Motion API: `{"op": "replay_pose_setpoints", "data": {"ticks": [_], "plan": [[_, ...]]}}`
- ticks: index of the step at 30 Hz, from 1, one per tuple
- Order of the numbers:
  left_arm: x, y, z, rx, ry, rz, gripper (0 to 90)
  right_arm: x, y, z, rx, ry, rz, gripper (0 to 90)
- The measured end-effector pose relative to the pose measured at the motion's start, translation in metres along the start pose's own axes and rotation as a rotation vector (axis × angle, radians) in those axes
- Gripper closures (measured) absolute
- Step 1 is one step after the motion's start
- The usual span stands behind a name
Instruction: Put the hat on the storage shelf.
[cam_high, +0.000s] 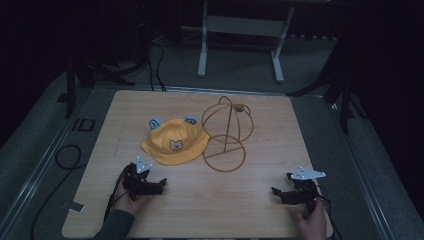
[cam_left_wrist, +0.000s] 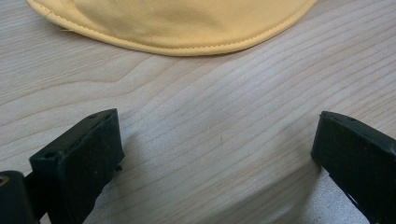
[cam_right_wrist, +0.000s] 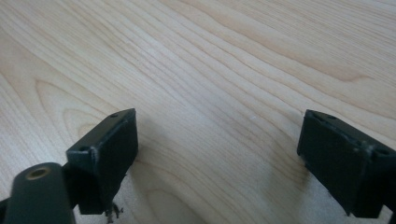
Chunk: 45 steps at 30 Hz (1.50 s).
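Nearest to the person, the left gripper (cam_high: 148, 181) rests low on the pale wooden table (cam_high: 200, 210), just in front of the yellow cloth hat with a small bear face and two blue ears (cam_high: 173, 141). Its two black jaws are spread wide with nothing between them, only bare wood. In the left gripper view the hat's stitched brim (cam_left_wrist: 187, 44) lies a little way ahead of the jaws, not touching them.

The right gripper (cam_high: 290, 194) sits well to the right of the hat, also low on the table. Its jaws are spread wide too and hold nothing.

The hat lies flat near the middle of the table. Just to the right of the hat, touching or almost touching it, stands a thin golden wire hat stand with a round ring base (cam_high: 226, 132).

The hat is soft and its brim lies flat on the wood, so the jaws could slide over it and pinch nothing. Pushing the hat could also knock the light wire stand over.
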<state>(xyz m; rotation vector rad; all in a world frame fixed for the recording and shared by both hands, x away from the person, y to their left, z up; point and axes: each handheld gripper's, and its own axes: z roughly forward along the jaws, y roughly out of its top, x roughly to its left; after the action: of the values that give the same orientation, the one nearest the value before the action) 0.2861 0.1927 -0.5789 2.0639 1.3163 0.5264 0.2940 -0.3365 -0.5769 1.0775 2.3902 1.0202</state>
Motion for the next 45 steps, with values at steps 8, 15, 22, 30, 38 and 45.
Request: {"op": "replay_pose_setpoints", "data": {"ticks": [8, 15, 22, 30, 38, 45], "plan": [[0.001, -0.001, -0.001, 0.002, -0.008, 0.009, 1.8, 0.000, 0.000, 0.000, 0.000, -0.011, 0.008, 11.9], [0.001, 0.000, -0.008, 0.024, -0.010, 0.010, 15.2, 0.001, 0.000, 0.000, -0.001, -0.018, 0.013, 12.0], [0.002, 0.001, -0.014, 0.022, -0.020, 0.014, 38.2, 0.001, 0.001, 0.001, -0.002, -0.027, 0.026, 12.0], [0.012, 0.005, -0.025, 0.013, -0.056, 0.039, 44.1, 0.000, 0.001, 0.000, -0.002, -0.040, 0.039, 13.3], [0.027, 0.015, -0.040, 0.005, -0.106, 0.124, 43.4, 0.000, 0.001, 0.000, -0.002, -0.040, 0.039, 13.3], [0.042, 0.024, -0.046, 0.035, -0.153, 0.187, 39.7, 0.000, 0.001, 0.000, -0.002, -0.040, 0.038, 13.3]]}}
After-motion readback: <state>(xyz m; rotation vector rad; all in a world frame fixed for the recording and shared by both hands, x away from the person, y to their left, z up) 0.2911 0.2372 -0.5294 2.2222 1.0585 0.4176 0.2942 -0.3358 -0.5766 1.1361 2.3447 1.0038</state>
